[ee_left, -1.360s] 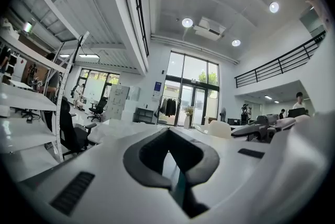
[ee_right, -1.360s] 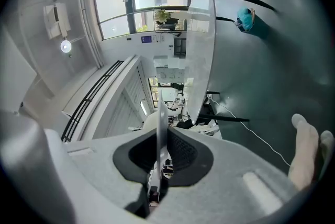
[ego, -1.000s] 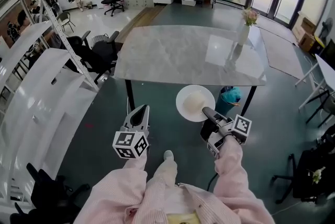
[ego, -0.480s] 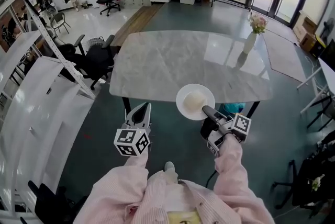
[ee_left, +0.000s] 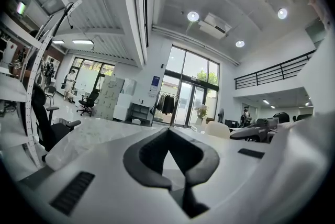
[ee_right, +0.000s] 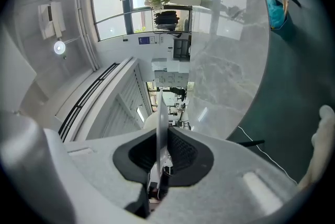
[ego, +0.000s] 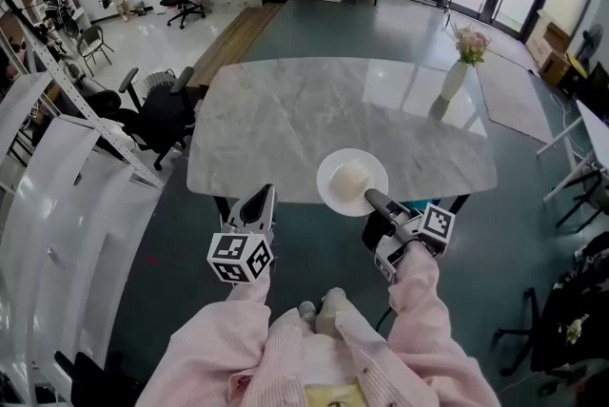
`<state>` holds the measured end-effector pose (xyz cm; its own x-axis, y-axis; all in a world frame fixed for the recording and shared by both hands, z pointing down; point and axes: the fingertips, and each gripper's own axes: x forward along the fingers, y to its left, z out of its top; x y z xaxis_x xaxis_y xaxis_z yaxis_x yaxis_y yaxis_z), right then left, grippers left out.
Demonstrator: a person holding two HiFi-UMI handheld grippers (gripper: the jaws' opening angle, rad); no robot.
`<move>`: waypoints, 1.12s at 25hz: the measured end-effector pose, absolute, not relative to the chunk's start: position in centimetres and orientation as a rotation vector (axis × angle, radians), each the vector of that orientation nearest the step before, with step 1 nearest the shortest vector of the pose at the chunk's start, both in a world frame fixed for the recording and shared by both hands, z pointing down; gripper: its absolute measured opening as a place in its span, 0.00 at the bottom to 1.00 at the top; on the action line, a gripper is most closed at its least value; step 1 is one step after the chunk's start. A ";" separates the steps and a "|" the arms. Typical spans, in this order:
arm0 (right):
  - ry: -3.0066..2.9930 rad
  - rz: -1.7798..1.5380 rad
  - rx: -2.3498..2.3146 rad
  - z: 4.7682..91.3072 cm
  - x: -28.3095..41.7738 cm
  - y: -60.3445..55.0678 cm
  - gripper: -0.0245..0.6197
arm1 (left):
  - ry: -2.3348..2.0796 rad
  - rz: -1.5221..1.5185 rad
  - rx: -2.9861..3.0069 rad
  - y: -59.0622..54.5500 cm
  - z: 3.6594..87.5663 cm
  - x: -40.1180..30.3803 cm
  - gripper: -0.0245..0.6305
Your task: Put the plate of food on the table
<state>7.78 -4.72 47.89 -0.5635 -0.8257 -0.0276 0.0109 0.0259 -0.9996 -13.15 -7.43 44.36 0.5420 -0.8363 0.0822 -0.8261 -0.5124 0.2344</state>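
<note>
Pinches the near rim of the plate (ego: 326, 183) between the right gripper (ego: 369, 199) fingers, rim edge-on between the pads (ee_right: 180, 152). Just beyond the fingertips, a pale mound of food (ego: 352, 178) on the plate, overlapping the near edge of the marble table (ego: 285, 110). Left gripper (ego: 262, 198) fingers pressed together on nothing, left of the plate.
</note>
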 end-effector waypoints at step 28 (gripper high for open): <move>1.774 -1.669 -0.762 51.8 11.1 -29.8 0.08 | -1.429 0.011 2.330 -29.8 49.2 -7.9 0.03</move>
